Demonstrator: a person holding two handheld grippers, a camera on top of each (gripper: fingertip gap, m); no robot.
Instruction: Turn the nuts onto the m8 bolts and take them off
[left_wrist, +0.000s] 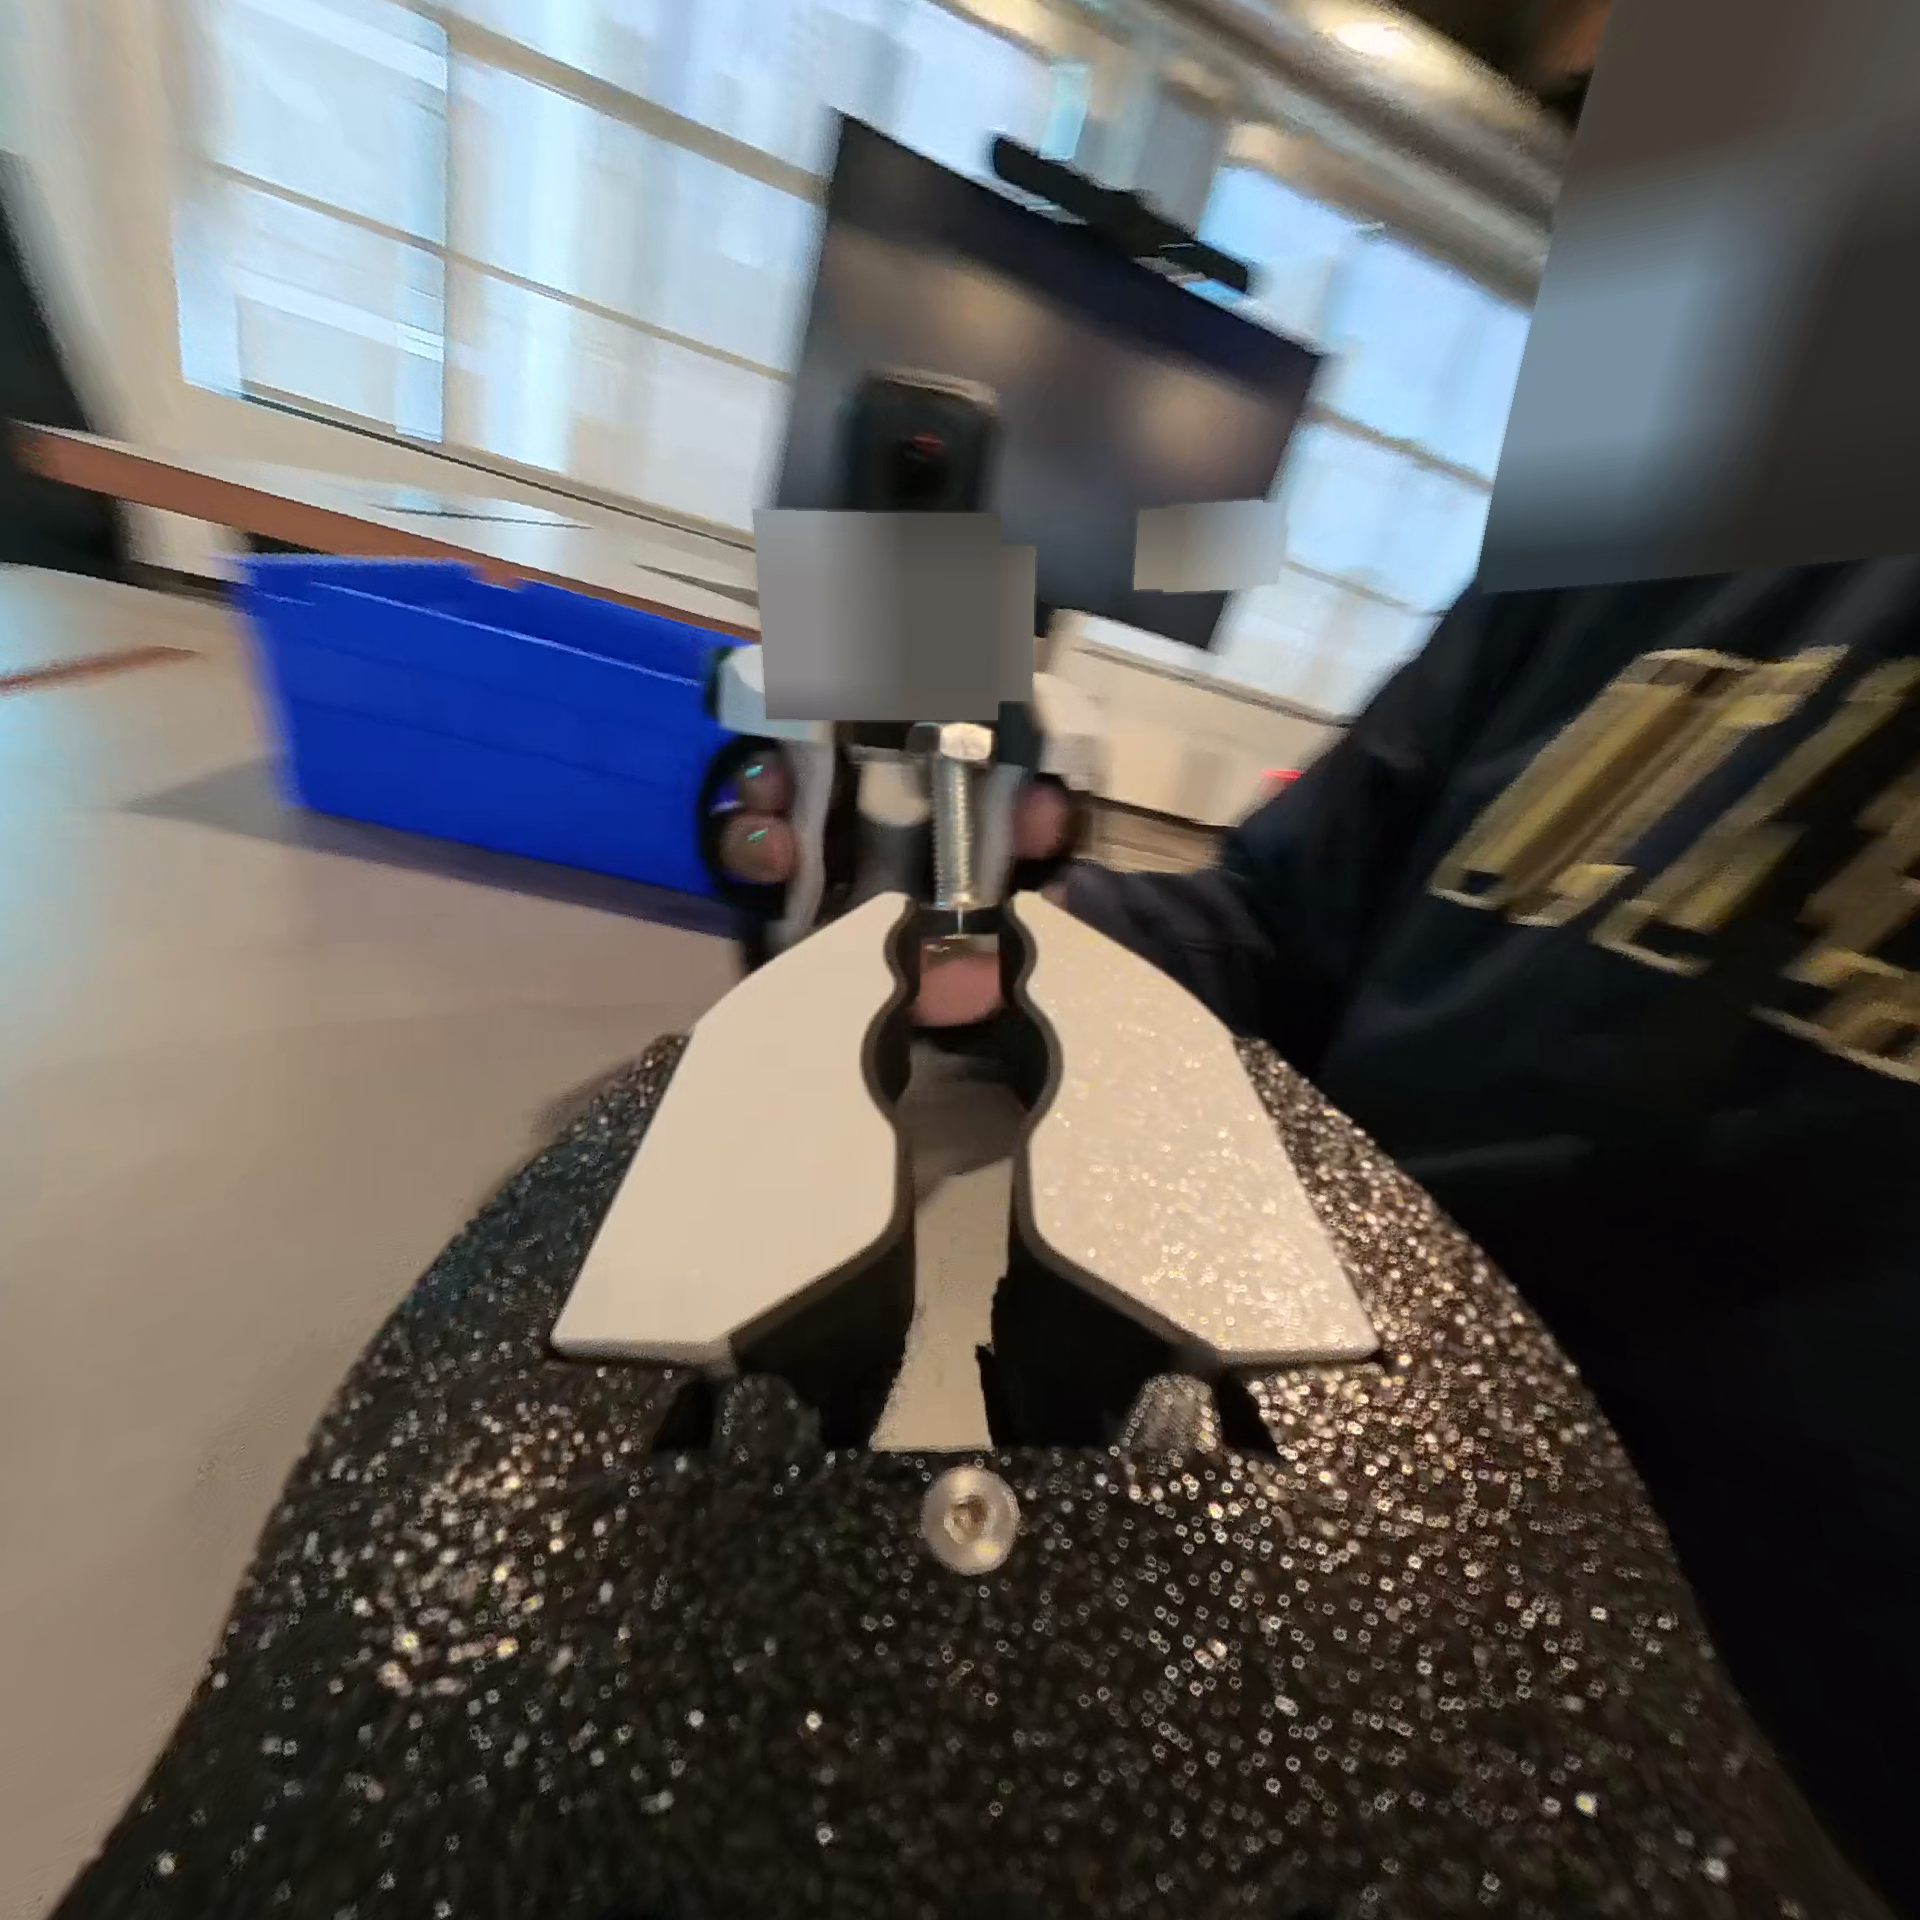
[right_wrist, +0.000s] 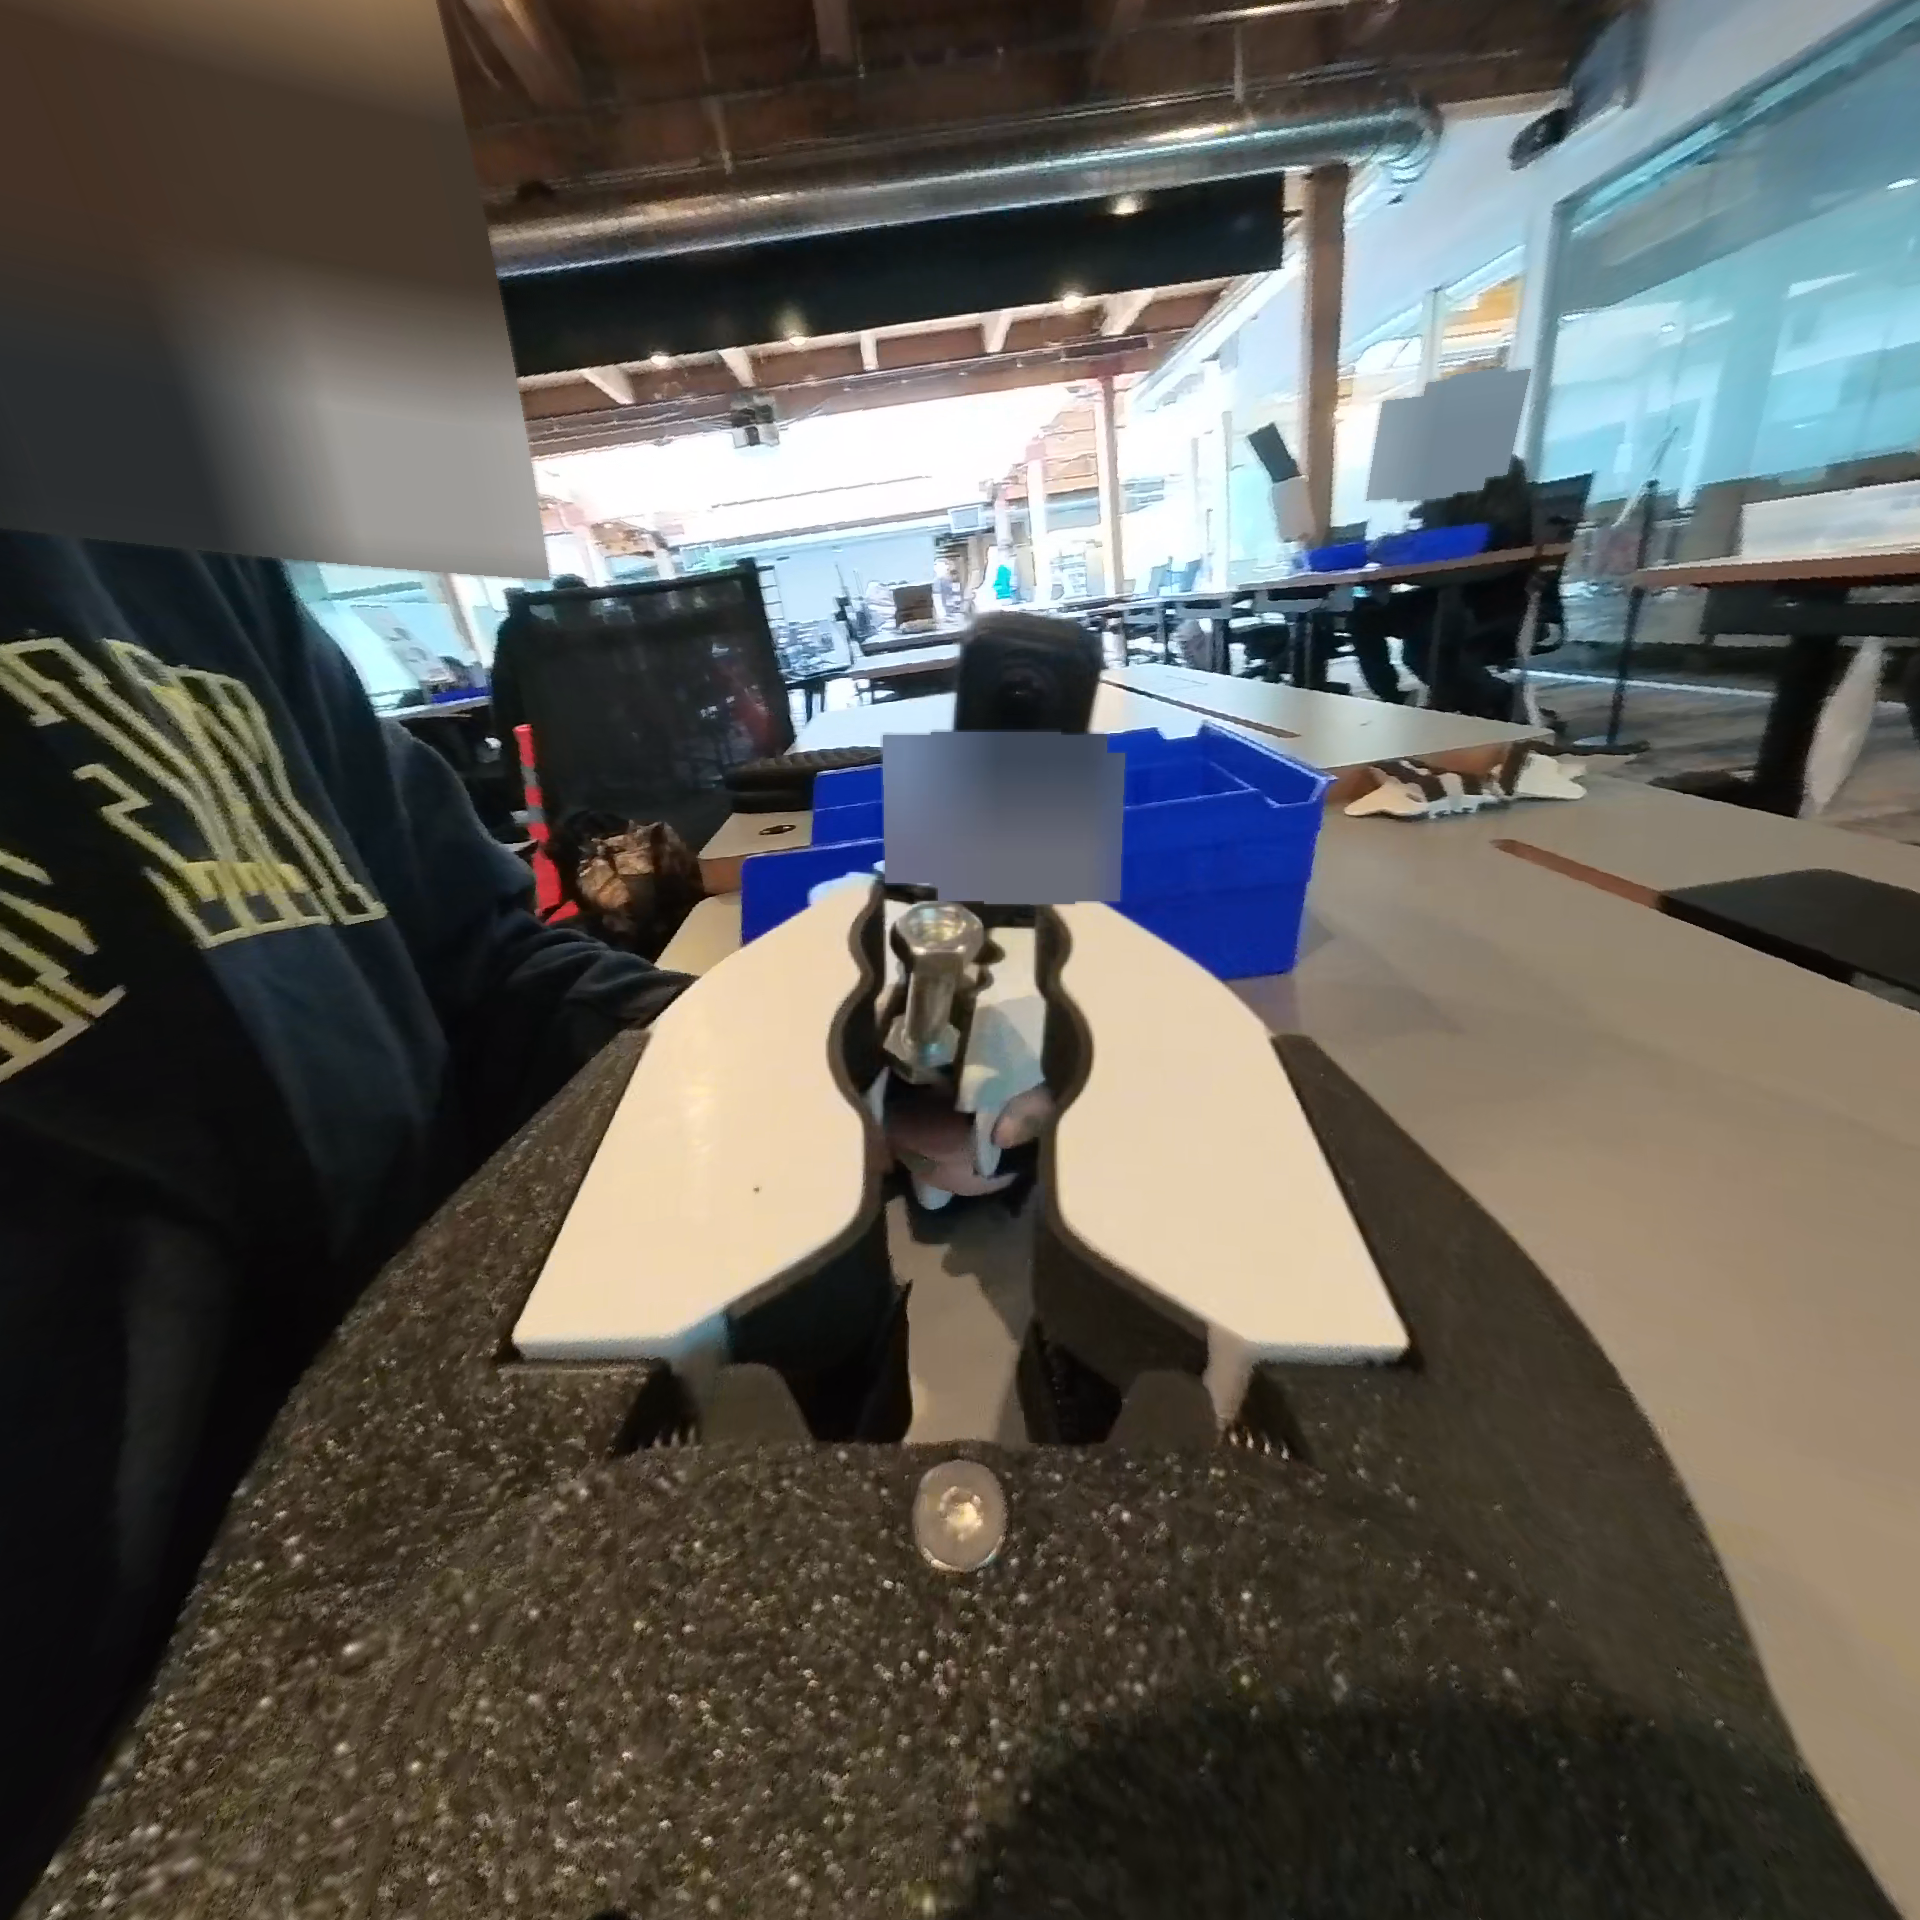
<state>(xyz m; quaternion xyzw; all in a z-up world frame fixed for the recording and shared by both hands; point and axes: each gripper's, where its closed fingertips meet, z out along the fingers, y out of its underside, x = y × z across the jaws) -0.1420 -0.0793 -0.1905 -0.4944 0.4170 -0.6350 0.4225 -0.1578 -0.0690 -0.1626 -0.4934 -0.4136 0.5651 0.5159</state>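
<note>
Tabletop (right_wrist: 1507, 1039) carries two blue bins (right_wrist: 1226, 862) on its far side. Two grippers face each other above it. The left gripper (left_wrist: 956, 914) is clenched on the one nut (right_wrist: 912, 1051). The one bolt (right_wrist: 925, 997) runs lengthwise from that nut into the released right gripper (right_wrist: 961, 925), which flanks the bolt's head without pressing it.

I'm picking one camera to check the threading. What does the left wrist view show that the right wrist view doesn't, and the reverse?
Only the left wrist view: a dark screen against bright windows, and the bolt's thread seen side-on.
Only the right wrist view: the nut plainly on the lower end of the bolt, a black mesh chair, and a hall of desks.
Both: the bolt, a blue bin, the grey table and a person's dark sweatshirt.
</note>
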